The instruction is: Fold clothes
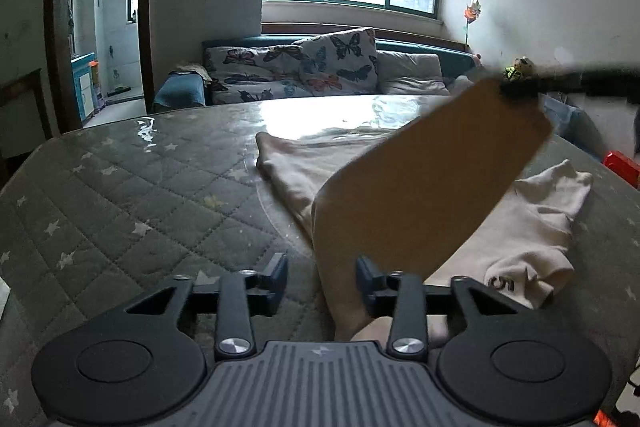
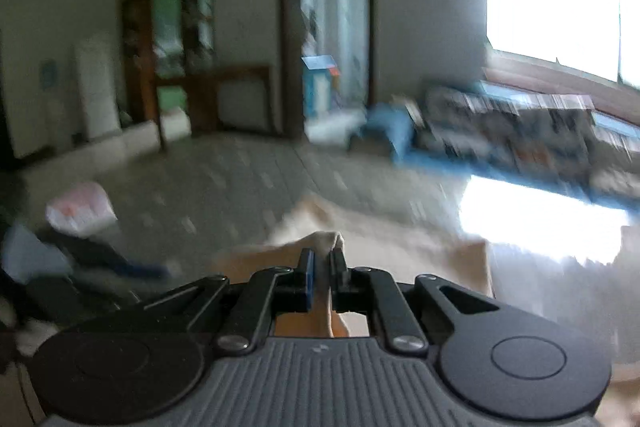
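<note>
Cream garment [image 1: 400, 183] on quilted table [image 1: 120, 187], right claw [image 2: 323, 259] pinching its lifted flap, left claw [image 1: 322, 275] spread empty, sofa [image 1: 304, 71] behind.

Garment [image 1: 360, 187] on table [image 1: 120, 187]; sofa [image 1: 300, 71] behind; bag [image 2: 80, 207], seemingly, on table's left.

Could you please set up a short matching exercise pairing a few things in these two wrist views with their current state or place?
Column one:
1. left hand-held gripper
2. right hand-held gripper
3. beige garment
4. butterfly-print cushion

Column two:
A. propped on the sofa under the window
B. shut on a pinch of cloth
C. open, gripping nothing
D. partly lifted off the quilted table, the rest lying on it

Pairs: 1-C, 2-B, 3-D, 4-A
</note>
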